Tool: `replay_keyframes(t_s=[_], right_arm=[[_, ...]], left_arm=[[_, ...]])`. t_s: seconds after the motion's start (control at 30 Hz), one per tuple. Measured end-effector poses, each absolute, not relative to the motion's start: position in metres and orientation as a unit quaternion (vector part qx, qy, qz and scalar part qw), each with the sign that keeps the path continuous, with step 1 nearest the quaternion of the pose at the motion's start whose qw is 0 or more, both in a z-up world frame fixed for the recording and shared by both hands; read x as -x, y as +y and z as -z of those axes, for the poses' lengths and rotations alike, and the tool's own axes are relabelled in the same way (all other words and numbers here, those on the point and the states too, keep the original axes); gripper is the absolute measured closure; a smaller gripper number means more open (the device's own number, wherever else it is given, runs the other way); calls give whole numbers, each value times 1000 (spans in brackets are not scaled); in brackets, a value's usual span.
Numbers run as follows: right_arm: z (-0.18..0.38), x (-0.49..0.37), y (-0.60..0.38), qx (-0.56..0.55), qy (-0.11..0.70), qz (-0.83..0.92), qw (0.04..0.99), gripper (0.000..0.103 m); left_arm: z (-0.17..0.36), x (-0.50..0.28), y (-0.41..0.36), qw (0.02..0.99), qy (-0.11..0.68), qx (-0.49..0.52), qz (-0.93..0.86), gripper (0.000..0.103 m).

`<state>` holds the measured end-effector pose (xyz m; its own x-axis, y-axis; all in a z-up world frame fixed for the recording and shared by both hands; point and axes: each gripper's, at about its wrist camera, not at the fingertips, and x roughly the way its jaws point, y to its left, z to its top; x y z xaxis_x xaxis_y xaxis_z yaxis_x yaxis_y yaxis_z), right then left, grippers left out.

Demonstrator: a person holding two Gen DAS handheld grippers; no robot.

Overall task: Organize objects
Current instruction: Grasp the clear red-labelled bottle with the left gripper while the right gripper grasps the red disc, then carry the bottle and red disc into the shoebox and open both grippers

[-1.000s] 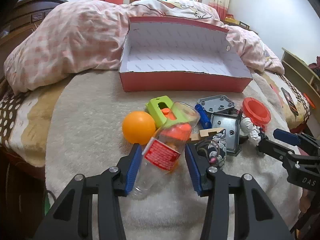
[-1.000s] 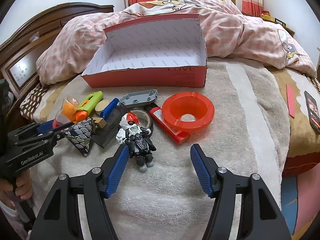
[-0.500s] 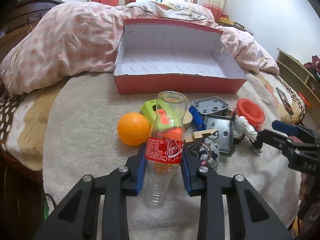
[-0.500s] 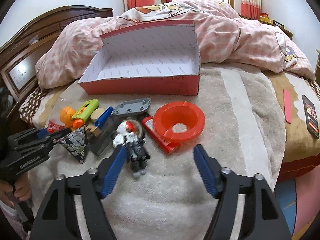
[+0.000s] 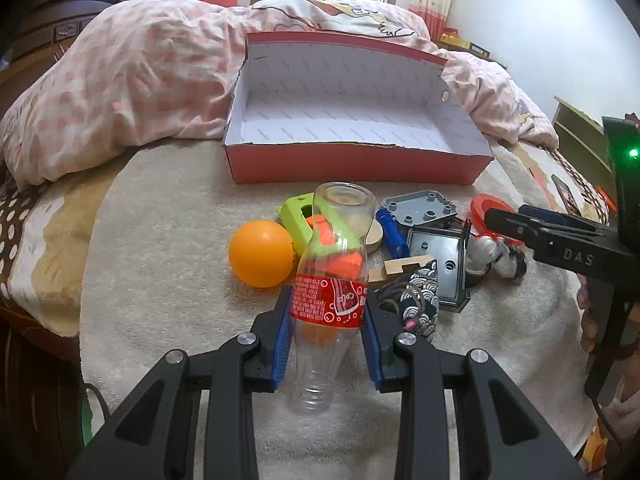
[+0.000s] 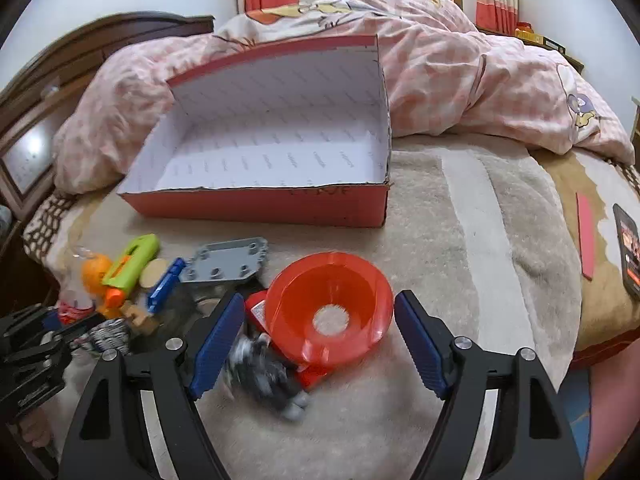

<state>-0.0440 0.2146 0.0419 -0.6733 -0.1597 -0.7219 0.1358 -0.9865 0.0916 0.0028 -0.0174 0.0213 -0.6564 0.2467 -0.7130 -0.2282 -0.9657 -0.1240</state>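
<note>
Bed: a beige fleece blanket [image 5: 168,240] is spread over it, with a pink checked quilt [image 5: 120,88] heaped behind.
Shoe box [image 5: 352,164]: red outside, white inside, set open on the blanket beyond the toys.
Left gripper [image 5: 326,332]: jaws are closed on a clear cola bottle [image 5: 332,280], held at its red label.
Orange ball [image 5: 262,253]: lies just left of the bottle.
Right gripper [image 6: 320,344]: jaws are spread wide around a red funnel [image 6: 330,312]; a blurred toy figure [image 6: 268,372] is seen beside the left finger.

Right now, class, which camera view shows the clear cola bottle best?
The left wrist view: the clear cola bottle fills the centre, clamped at its red label by the left gripper. The right wrist view catches only a sliver of it at the far left edge.
</note>
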Motion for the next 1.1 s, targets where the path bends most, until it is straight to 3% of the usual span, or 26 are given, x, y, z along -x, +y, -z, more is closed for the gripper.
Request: replay_keyframes(t_s=[0.33,0.67,1.1], right_arm=[[-33,62,203,-415,15,907,70,24],[-30,59,219,-414,-36,906,80,31],[-71,37,198,-370,-18,922,116,31]], left_arm=[[-20,-1,-17,131,-17,396,-909,73],[-30,-4,-19,131,-24,383,-914,73],[-51,19,-19,113,-48,376,-918,73]])
